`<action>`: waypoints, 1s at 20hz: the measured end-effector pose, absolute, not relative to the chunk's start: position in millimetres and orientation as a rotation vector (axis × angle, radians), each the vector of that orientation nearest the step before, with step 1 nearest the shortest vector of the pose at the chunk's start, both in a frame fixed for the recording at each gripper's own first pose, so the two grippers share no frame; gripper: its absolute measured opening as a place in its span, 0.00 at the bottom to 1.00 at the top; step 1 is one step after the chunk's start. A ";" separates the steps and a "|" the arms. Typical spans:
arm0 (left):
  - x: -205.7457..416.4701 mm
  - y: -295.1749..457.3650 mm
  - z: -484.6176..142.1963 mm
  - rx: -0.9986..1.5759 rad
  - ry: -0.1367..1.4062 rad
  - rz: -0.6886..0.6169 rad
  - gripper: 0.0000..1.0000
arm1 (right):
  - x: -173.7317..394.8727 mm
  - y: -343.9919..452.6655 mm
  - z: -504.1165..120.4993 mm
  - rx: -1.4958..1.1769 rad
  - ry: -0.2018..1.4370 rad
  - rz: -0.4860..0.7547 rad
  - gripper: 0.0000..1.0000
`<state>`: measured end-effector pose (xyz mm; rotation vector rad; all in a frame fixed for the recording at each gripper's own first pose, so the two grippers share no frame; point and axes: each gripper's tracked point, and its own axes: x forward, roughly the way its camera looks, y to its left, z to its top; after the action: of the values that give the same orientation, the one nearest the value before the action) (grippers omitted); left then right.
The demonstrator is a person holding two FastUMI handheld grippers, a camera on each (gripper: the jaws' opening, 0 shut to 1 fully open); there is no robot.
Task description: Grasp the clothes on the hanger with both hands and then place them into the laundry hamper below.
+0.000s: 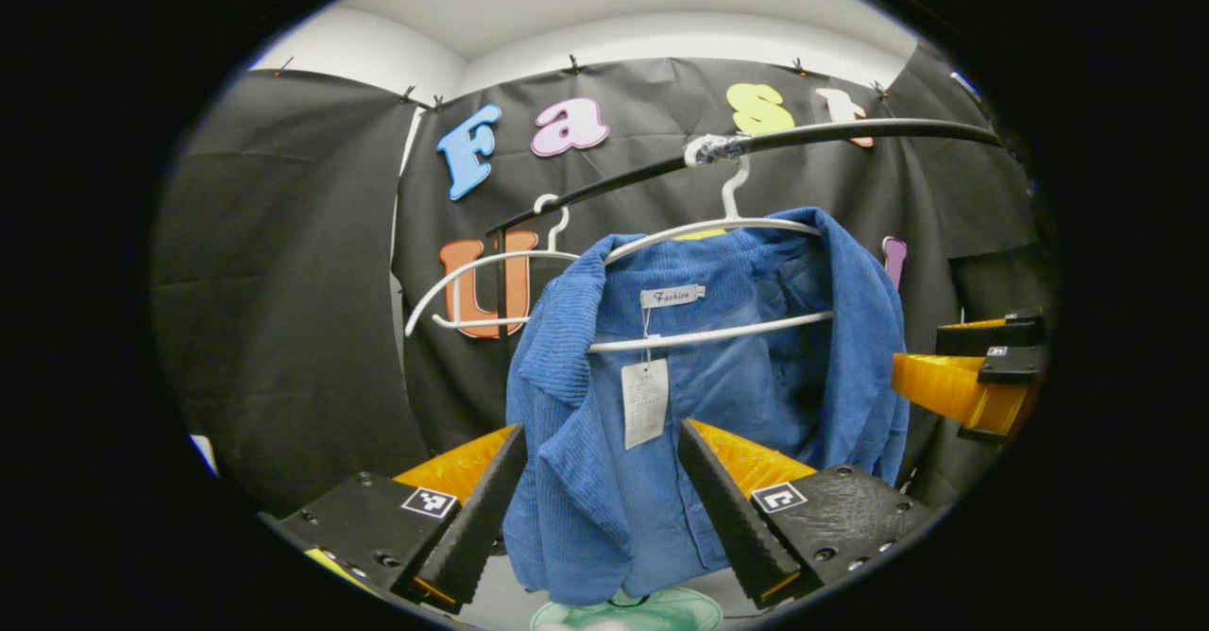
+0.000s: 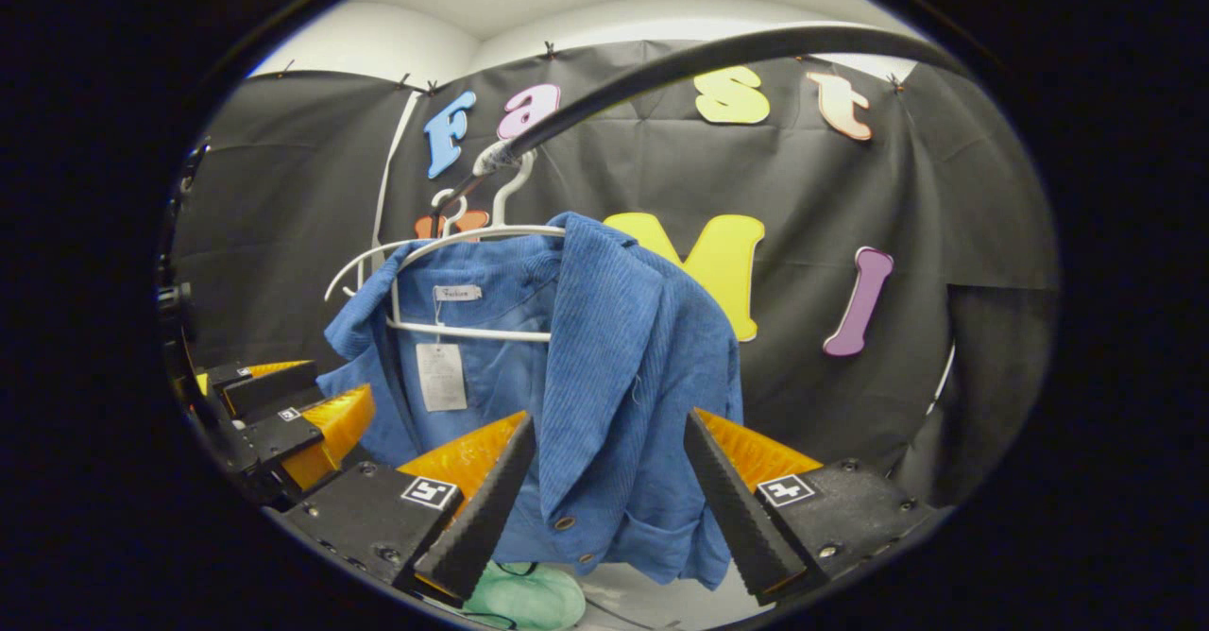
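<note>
Two risks stand out, in my judgement. First, my claws may close on one loose front panel of the jacket (image 1: 604, 480) and not on the shoulders, so that the white hanger (image 1: 708, 333) comes along or swings on the black rail (image 1: 850, 132) when I pull down. Second, the collar may snag on the hanger's crossbar, because the garment sits askew, slid toward one end.

The jacket is blue corduroy with a smoother blue lining, open at the front, collar folded, buttons near the hem. A sewn label (image 1: 672, 296) sits at the neck and a paper tag (image 1: 644, 402) hangs below it. It hangs from the hanger at the taped point of the rail, its hem low, just above a pale green rim that I take to be the hamper (image 1: 628, 612).

My left gripper (image 1: 600, 494) has its jaws apart, framing the jacket's lower front; whether they touch the cloth I cannot tell. My right gripper (image 2: 609, 485) is likewise spread, framing the other front panel (image 2: 614, 404).

A second, bare hanger (image 1: 482, 281) hangs farther along the rail, beside the first.
</note>
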<state>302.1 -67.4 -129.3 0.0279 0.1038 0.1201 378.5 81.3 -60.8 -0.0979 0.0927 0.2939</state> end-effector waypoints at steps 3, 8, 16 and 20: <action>321.3 -60.7 -134.2 0.037 0.103 0.142 0.96 | 402.4 96.9 -63.9 -0.088 0.100 0.320 1.00; 342.3 -57.2 -139.3 0.054 0.097 0.162 0.98 | 427.6 109.4 -70.3 -0.069 0.110 0.335 0.99; 357.6 -47.2 -155.7 0.072 0.151 0.176 0.61 | 435.7 117.7 -76.6 0.016 0.132 0.474 0.65; 360.0 -55.1 -165.2 0.008 0.199 0.126 0.24 | 438.3 111.1 -75.7 0.093 0.136 0.494 0.21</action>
<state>360.0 -55.1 -165.2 0.0079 0.1990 0.1256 438.3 111.1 -75.7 0.0931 0.1355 0.4937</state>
